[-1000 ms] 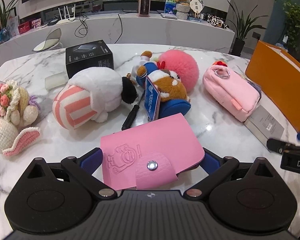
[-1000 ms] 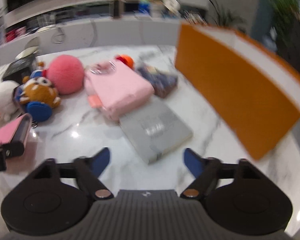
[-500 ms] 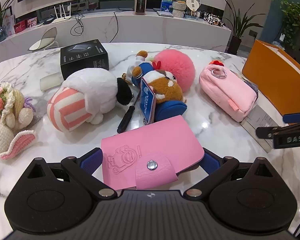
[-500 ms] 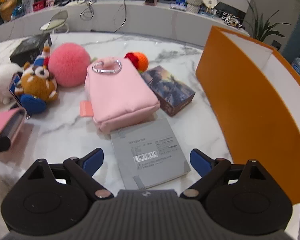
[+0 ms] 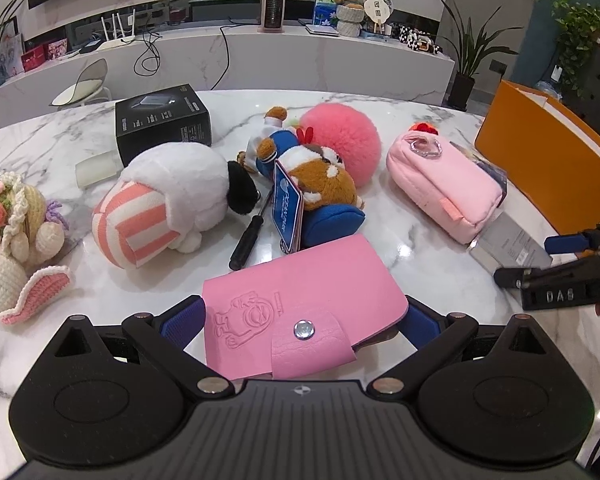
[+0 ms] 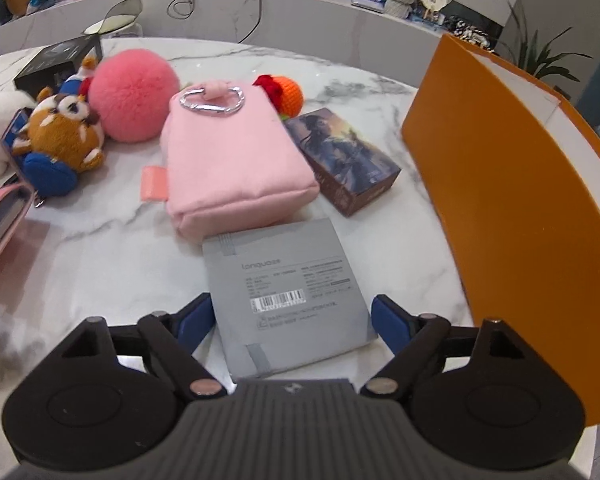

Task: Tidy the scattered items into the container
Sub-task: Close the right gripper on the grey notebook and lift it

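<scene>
My left gripper [image 5: 300,316] is shut on a pink snap-button card wallet [image 5: 296,304] and holds it above the marble table [image 5: 40,148]. The wallet also shows at the left edge of the right wrist view [image 6: 0,220]. My right gripper [image 6: 290,318] is open, its fingers on either side of a flat grey box [image 6: 288,292] on the table. The orange container [image 6: 520,208] stands to the right of it and shows in the left wrist view [image 5: 548,164]. The right gripper shows at the right edge of the left wrist view [image 5: 560,256].
Scattered on the table are a pink pouch [image 6: 228,160], a picture-printed box [image 6: 348,160], a pink pom-pom [image 6: 134,94], a brown plush [image 6: 64,136], a striped white plush [image 5: 164,200], a black box [image 5: 162,120], a screwdriver [image 5: 248,240] and crochet toys [image 5: 12,240].
My right gripper has swung left and down over the grey box, which now lies between its fingers. My left gripper has kept hold of the wallet and barely moved.
</scene>
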Tool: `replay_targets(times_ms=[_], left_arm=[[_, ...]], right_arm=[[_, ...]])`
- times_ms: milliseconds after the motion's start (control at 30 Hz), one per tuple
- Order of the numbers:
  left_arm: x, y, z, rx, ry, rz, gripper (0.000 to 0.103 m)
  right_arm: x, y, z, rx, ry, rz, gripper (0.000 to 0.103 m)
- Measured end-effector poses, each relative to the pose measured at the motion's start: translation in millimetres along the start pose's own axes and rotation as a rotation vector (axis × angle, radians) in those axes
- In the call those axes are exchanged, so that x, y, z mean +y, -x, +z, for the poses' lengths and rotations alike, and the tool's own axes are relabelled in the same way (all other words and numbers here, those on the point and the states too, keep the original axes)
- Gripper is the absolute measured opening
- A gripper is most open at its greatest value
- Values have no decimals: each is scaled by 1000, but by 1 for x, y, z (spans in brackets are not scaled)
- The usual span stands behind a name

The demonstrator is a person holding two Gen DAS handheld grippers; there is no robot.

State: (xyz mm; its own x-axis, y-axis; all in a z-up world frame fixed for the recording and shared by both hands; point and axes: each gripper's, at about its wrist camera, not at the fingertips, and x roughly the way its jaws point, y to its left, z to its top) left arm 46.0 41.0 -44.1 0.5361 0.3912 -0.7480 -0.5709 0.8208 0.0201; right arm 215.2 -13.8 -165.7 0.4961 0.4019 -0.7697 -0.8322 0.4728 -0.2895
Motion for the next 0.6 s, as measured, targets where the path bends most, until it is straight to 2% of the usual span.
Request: replay_targets(times_ms=[67, 133, 233, 300, 333, 367, 500, 600], left_arm=[[1, 3, 1, -7, 1, -3, 103], [1, 5, 3, -13, 6, -4, 103], [2, 8, 4, -21, 12, -3, 103], [3, 9, 4, -23, 17, 0, 103], [3, 10, 4, -24, 19, 1, 103], [3, 10, 4, -26, 20, 3, 103], [4, 12, 4, -31, 22, 8, 103], [4, 11, 6, -27, 30, 10, 103]], right_arm=[[8, 9, -1, -26, 30, 13, 56], [13, 16, -3, -30, 30, 22, 43], [9, 22, -8, -29, -12, 48, 40], [0, 21, -7, -12, -35, 69, 60], [-3, 22, -7, -17, -38, 79, 76], [-6, 22, -6, -26, -35, 86, 88], [-16, 16, 7, -11, 32, 129, 92], [-19, 3, 19, 47, 106, 178, 93]])
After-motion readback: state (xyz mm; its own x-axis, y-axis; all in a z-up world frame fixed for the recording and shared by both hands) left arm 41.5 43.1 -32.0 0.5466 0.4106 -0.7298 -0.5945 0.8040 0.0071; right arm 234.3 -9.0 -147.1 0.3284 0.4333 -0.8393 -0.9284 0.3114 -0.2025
